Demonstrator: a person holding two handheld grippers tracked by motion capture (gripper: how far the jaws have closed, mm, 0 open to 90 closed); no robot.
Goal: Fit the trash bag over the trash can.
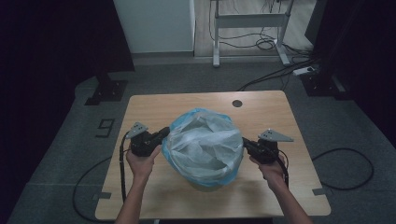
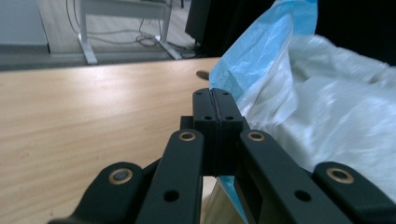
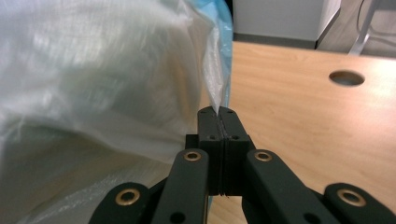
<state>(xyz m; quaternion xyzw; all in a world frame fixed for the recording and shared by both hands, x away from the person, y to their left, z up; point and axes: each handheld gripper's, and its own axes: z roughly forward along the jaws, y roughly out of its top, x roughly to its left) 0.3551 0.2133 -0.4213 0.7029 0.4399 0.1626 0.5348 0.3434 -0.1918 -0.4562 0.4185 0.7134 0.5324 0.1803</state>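
Wooden tabletop (image 1: 154, 196), dim room. A thin translucent white bag (image 1: 203, 142) with a blue rim is pulled over a container standing near the middle of the tabletop, somewhat toward the near edge; only a pale greenish base (image 1: 205, 185) shows beneath the plastic, so the container's kind cannot be told. The bag's mouth gapes upward; inside, only crumpled film, no contents discernible. Left gripper (image 1: 164, 134) meets the bag's left side, held by the left hand (image 1: 142, 161); in the left gripper view its jaws stand pressed together, the blue rim (image 2: 252, 51) lying just at their tips and more blue film below them, pinched between. Right gripper (image 1: 244, 142), in the right hand (image 1: 268, 165), meets the bag's right side; right gripper view shows jaws together with a white fold of the bag edge (image 3: 215, 100) caught at the tips. Round cable hole (image 1: 237, 103) near the far edge, well apart from the bag.
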